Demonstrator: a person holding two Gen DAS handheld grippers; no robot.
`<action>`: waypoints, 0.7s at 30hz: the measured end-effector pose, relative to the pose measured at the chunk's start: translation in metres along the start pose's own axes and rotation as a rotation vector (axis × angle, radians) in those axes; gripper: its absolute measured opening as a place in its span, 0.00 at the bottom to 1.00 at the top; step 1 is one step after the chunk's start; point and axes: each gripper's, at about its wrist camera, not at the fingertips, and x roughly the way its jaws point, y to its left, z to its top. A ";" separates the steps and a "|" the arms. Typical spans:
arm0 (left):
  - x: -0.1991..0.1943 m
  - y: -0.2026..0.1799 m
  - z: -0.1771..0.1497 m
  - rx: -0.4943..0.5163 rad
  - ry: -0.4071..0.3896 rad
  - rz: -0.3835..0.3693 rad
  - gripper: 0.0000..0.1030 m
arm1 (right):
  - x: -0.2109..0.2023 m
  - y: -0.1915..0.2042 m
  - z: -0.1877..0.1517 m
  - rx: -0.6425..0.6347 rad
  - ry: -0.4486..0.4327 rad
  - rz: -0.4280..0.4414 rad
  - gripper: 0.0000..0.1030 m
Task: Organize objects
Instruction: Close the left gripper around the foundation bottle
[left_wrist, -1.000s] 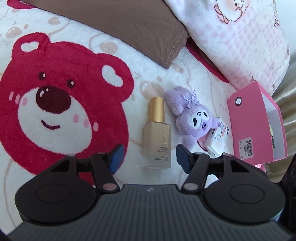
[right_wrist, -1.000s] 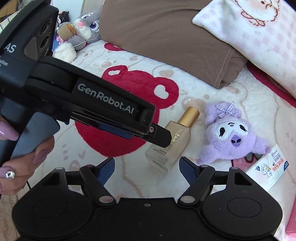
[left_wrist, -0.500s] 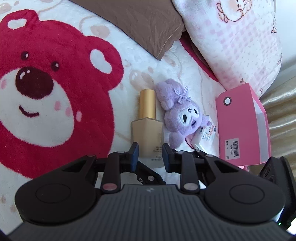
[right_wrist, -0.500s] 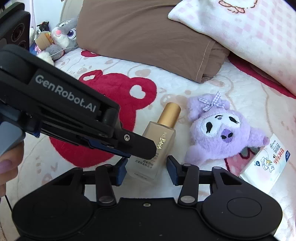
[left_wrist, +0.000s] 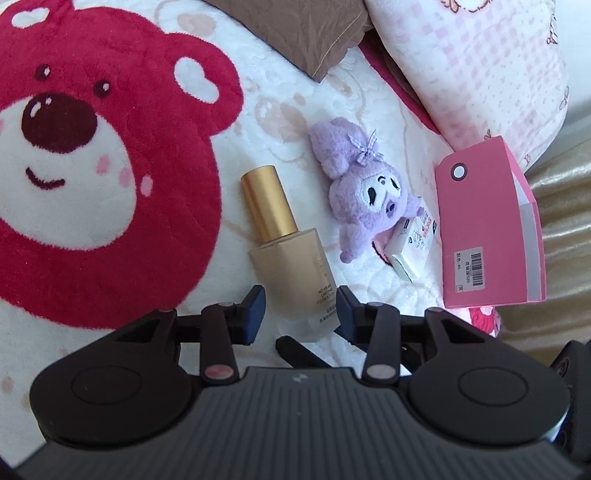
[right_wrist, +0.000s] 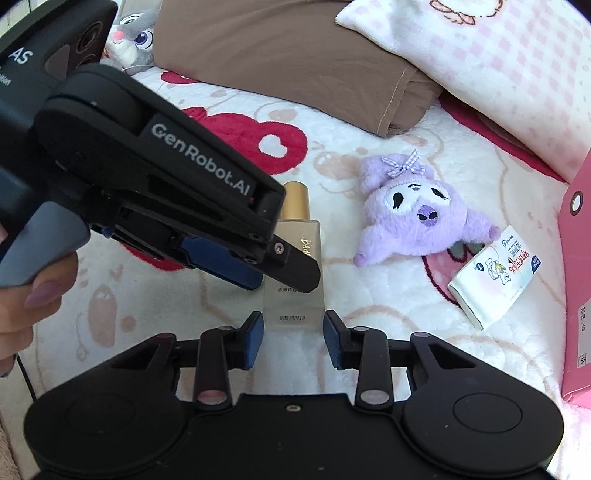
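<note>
A beige foundation bottle with a gold cap (left_wrist: 284, 251) lies on the bear-print blanket; it also shows in the right wrist view (right_wrist: 295, 295). My left gripper (left_wrist: 301, 308) is open, its pads either side of the bottle's base with small gaps. My right gripper (right_wrist: 293, 338) is partly open, its blue pads flanking the bottle's bottom end, close to its sides. A purple plush toy (left_wrist: 365, 192) lies right of the bottle, also seen in the right wrist view (right_wrist: 413, 210). A small white packet (left_wrist: 413, 247) lies beside it. A pink box (left_wrist: 484, 236) stands at the right.
A brown pillow (right_wrist: 295, 55) and a pink-checked pillow (right_wrist: 498, 62) lie at the back. A grey rabbit plush (right_wrist: 133, 37) sits at the far left. The left gripper's body (right_wrist: 147, 192) crosses the right wrist view, over the bottle. Gold fabric (left_wrist: 565, 221) lies beyond the pink box.
The left gripper narrowed half a second ago and has opened wider again around the bottle's base. The right gripper has moved forward, and its pads have narrowed onto the bottle's bottom end.
</note>
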 end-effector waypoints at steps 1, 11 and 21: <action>0.001 0.003 0.000 -0.024 -0.004 -0.007 0.42 | 0.001 0.001 0.000 -0.002 0.000 0.001 0.39; 0.005 0.023 0.003 -0.165 -0.038 -0.071 0.47 | 0.019 0.004 0.014 0.012 -0.034 0.018 0.39; 0.002 0.008 -0.008 -0.109 -0.026 -0.031 0.39 | 0.003 -0.024 0.002 0.352 0.002 0.170 0.39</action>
